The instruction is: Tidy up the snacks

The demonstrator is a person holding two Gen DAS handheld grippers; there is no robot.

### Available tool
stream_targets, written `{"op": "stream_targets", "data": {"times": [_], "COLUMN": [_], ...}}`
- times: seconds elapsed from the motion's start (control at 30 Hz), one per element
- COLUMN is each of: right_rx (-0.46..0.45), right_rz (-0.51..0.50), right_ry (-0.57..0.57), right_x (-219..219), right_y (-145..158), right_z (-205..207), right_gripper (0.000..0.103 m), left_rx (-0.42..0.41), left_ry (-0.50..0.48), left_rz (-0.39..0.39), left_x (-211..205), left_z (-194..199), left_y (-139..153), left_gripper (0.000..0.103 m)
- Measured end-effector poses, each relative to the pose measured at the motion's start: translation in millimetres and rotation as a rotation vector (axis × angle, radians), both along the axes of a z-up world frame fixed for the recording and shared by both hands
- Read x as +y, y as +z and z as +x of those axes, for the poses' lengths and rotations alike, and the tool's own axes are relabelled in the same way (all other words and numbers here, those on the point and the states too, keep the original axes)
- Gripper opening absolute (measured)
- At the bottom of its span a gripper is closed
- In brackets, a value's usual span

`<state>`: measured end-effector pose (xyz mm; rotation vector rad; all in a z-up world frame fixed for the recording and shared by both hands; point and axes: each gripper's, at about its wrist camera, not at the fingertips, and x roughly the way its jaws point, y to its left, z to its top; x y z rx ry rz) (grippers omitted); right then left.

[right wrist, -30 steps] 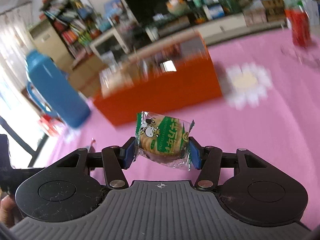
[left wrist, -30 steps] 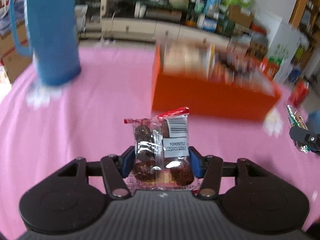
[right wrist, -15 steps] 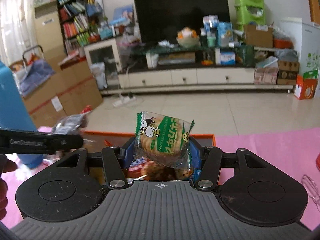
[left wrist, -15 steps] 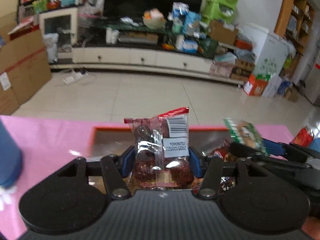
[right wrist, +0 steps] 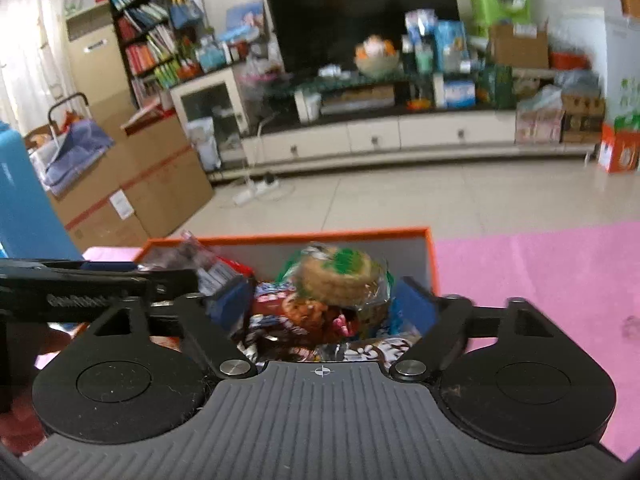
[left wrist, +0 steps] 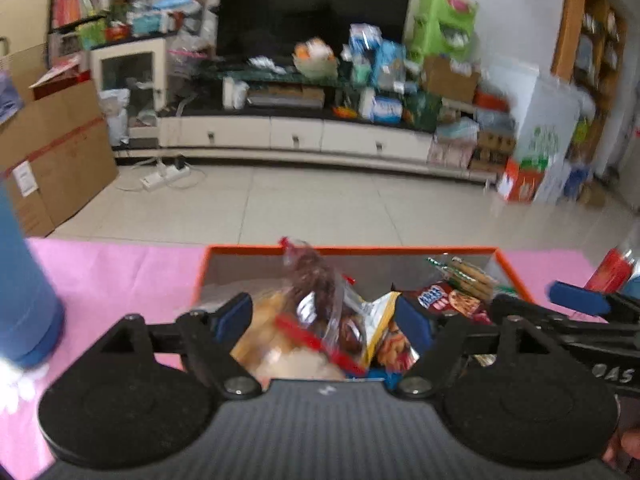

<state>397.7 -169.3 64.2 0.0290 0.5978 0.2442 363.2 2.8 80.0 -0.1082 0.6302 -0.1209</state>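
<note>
Both claws hang over the orange box (left wrist: 510, 270) and both have just been opening: the left claw (left wrist: 322, 320) stands spread, its blue pads clear of the clear packet of dark sweets (left wrist: 320, 300) that tips between them onto the heap inside the box. The right claw (right wrist: 326, 308) is spread too, and the green-wrapped biscuit (right wrist: 340, 276) sits loose between its pads, on top of the pile in the box and touching neither pad as far as one can see. These look like light, crinkly things: film wrappers that slide and crumple, and a biscuit that I'd guess cracks under a hard squeeze, so take any of them across the flat sides of the wrapper, gently. The box already looks full, with a red cookie pack (left wrist: 444, 300) and a yellow bag (left wrist: 380, 320) crowding beneath, so new packets may perch and slip off. Left of the box a tall blue flask (left wrist: 24, 300) stands on the pink surface (left wrist: 120, 276); right of the box a red bottle (left wrist: 608, 274) stands near. The two claws work close together over the box, so they could knock each other.
</note>
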Motion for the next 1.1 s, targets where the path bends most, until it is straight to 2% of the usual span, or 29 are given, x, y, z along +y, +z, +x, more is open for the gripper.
{"op": "stream_targets", "data": {"times": [0.07,0.13,0.2,0.3,0.5,0.57,0.63,0.73,0.8,0.9,1.1], "right_rx": [-0.034,-0.041,-0.034,-0.008,0.029,0.017,0.004,0.079,0.069,0.032,0.038], "right_rz": [-0.001,0.017,0.032,0.035,0.033,0.034,0.079,0.148,0.158,0.107,-0.005], "right_ry": [-0.016,-0.01,-0.02,-0.044,-0.078,-0.102,-0.141,-0.146,-0.113,-0.114,-0.162], "right_x": [-3.6,-8.0,-13.8,-21.9,-31.6,-36.1,-46.3,-57.4,-59.5,-61.8,-59.7], "right_y": [12.0,18.1,18.8,12.5,-9.6,-19.5,-34.7,-48.2,-45.2,-38.1,-32.7], "right_z": [-26.0,-56.5,-88.8,-139.9,-212.7,-227.2,-244.6,-252.8,-258.9,-268.8,-274.3], "right_gripper": [0.082,0.084,0.086,0.088,0.088,0.088,0.088,0.087,0.088,0.088,0.088], "left_rx": [-0.016,-0.022,-0.021,0.024,0.107,0.114,0.102,0.08,0.069,0.072,0.073], "left_ry": [0.018,0.045,0.057,0.061,0.051,0.053,0.066,0.098,0.113,0.112,0.096], "left_rz": [-0.007,0.012,0.031,0.049,0.018,0.072,0.113,0.128,0.137,0.14,0.155], "left_x": [5.1,8.5,8.2,4.3,-0.5,-6.6,-11.3,-15.5,-20.5,-28.1,-37.3], "left_z": [-35.1,-71.9,-109.8,-157.6,-232.4,-247.3,-258.3,-265.2,-266.5,-265.9,-274.7], "left_y": [4.6,4.0,-0.5,-11.1,-34.4,-40.0,-40.8,-38.5,-36.8,-36.5,-38.1], "left_gripper": [0.084,0.102,0.102,0.102,0.102,0.102,0.102,0.102,0.102,0.102,0.102]}}
